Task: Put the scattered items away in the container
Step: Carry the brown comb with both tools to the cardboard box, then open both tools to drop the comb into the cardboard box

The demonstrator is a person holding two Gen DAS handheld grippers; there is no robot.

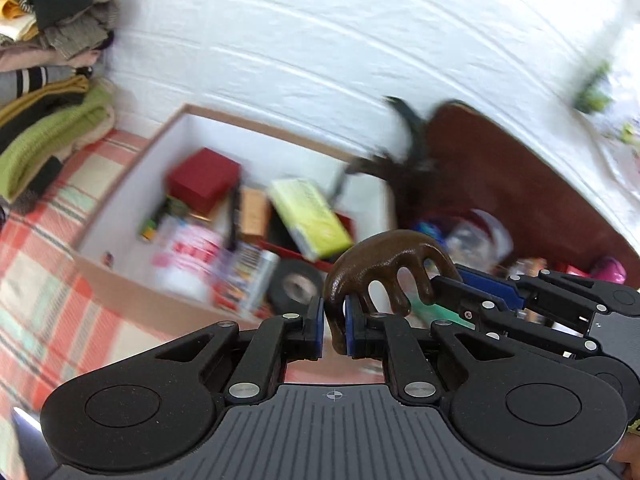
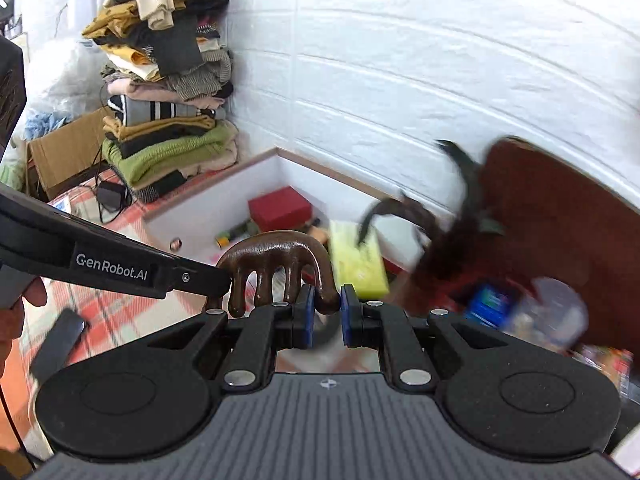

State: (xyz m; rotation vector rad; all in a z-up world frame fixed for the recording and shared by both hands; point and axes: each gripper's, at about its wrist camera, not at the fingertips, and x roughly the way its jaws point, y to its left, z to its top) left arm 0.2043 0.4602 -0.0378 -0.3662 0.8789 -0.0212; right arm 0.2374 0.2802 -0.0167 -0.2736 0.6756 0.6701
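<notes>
Both claws clamp one brown wooden comb (image 1: 380, 268): left claw (image 1: 334, 322) on an end tooth, right claw (image 2: 324, 316) on the opposite one; comb airborne near the box (image 1: 132, 292), already part-filled; clutter remains beside it

Stack of folded clothes (image 2: 168, 92), white brick-pattern wall (image 2: 420, 60), plaid cloth (image 1: 48, 280)

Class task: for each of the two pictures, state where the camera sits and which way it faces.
Left wrist: sits on the left claw, facing down at the open box; right claw enters from the right.
Right wrist: sits on the right claw, facing down at the box; left claw and a hand show at left.
Shared: brown wooden comb held by both claws, box, white wall.
</notes>
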